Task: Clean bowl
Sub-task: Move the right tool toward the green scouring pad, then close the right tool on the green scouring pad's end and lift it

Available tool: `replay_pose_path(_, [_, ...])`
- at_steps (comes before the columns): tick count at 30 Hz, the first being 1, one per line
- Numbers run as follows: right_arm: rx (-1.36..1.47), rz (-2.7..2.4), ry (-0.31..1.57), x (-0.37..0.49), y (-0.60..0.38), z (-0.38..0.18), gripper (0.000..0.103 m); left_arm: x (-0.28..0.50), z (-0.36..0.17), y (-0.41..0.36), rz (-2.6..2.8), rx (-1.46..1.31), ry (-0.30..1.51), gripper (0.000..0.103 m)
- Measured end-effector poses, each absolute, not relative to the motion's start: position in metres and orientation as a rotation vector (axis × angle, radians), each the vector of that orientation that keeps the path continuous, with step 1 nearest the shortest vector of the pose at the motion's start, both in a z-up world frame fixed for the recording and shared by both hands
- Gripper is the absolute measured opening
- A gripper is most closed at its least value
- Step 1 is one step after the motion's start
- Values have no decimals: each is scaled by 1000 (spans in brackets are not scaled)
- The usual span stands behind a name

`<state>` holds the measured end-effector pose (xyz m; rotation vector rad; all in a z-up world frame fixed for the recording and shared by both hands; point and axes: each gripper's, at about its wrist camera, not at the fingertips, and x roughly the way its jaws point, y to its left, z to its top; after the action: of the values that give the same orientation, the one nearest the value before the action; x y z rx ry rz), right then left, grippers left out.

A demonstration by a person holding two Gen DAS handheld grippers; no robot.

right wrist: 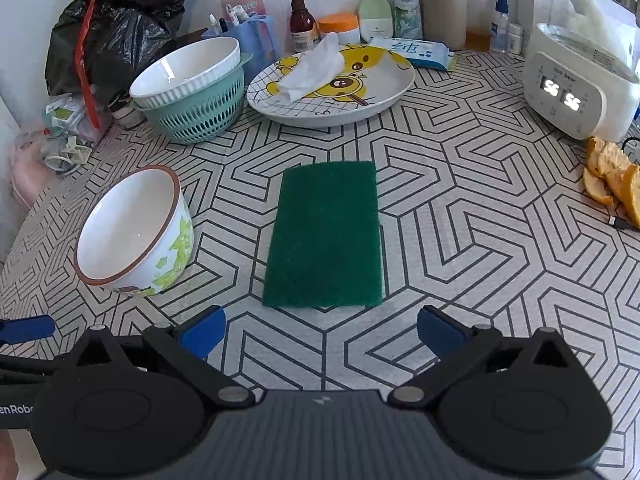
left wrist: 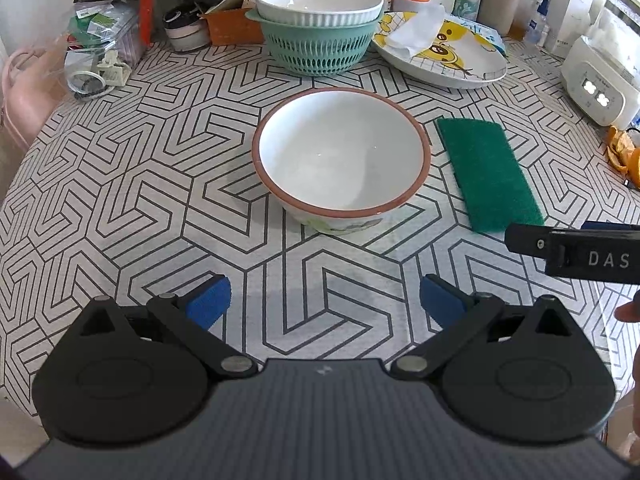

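A white bowl with a brown rim point(left wrist: 342, 152) stands upright on the patterned table, straight ahead of my left gripper point(left wrist: 324, 302), which is open and empty a little short of it. The bowl also shows in the right wrist view point(right wrist: 132, 228), at the left, with green leaf prints on its side. A flat green scouring pad point(left wrist: 488, 174) lies to the right of the bowl. My right gripper point(right wrist: 320, 330) is open and empty just short of the pad's near edge point(right wrist: 324, 236). Its black body point(left wrist: 576, 254) shows in the left wrist view beside the pad.
At the back stand a white ribbed bowl point(left wrist: 318, 0) in a teal colander point(left wrist: 316, 46) and a cartoon plate point(left wrist: 444, 52) holding a white tissue. A white appliance point(right wrist: 572, 92) and orange peels point(right wrist: 616, 184) are at the right. Bottles and a black bag point(right wrist: 120, 20) line the far edge.
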<state>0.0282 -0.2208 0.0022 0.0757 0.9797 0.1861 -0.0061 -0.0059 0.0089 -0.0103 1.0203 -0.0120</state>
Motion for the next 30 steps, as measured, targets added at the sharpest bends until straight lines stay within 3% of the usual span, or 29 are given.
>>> replay_pose_path(21, [11, 192, 958, 51, -208, 0, 101, -22, 32, 6, 39, 17, 913, 103])
replay_pose_path(26, [-32, 186, 982, 72, -200, -9, 86, -21, 32, 17, 52, -14, 927, 103])
replay_pose_path(30, [-15, 195, 1008, 88, -196, -18, 86, -19, 30, 22, 59, -24, 940, 103])
